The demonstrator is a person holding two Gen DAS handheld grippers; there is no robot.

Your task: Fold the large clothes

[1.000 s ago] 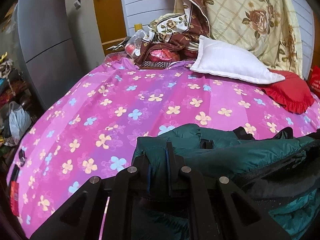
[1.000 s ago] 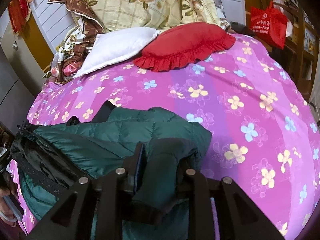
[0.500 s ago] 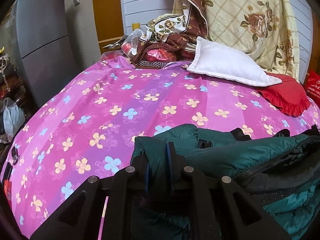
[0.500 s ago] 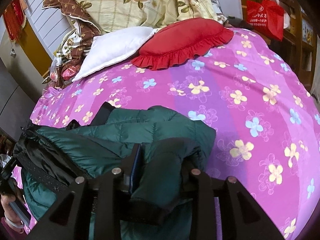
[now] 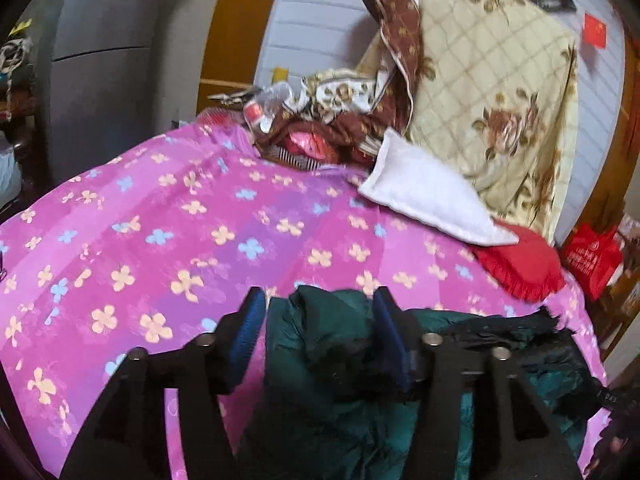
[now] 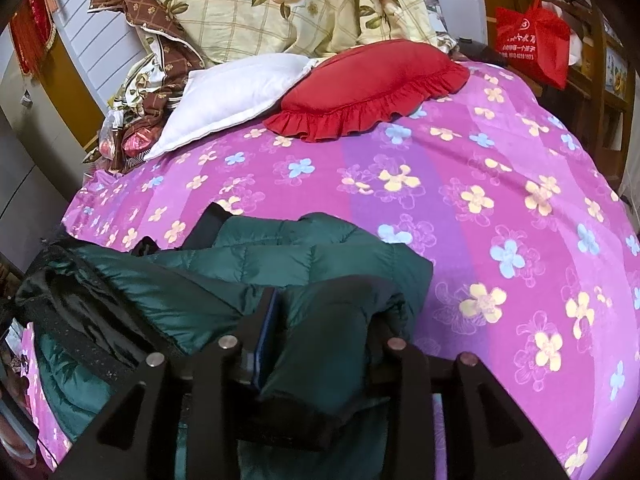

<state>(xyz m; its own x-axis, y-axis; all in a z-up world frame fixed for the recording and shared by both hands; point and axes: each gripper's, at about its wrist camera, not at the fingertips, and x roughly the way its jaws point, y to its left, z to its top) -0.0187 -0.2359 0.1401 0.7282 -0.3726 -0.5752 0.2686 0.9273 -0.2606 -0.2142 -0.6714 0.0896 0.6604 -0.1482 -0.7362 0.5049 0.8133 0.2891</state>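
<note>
A dark green puffer jacket (image 5: 344, 360) lies bunched on the near part of a bed with a pink flowered sheet (image 5: 200, 240). My left gripper (image 5: 318, 320) is open, its blue pads (image 5: 250, 324) spread wide on either side of a fold of the jacket. In the right wrist view the jacket (image 6: 248, 264) shows with its black lining at the left. My right gripper (image 6: 324, 320) is shut on a thick fold of the jacket's right end.
A white pillow (image 6: 236, 96) and a red frilled cushion (image 6: 372, 84) lie at the head of the bed. A yellow rose-print quilt (image 5: 496, 92) and brown bedding are piled behind. A grey cabinet (image 5: 100, 60) stands left, a red bag (image 6: 532, 36) right.
My left gripper has opened and let go of the jacket fold, and its view has tilted up and right. My right gripper keeps its hold and has hardly moved.
</note>
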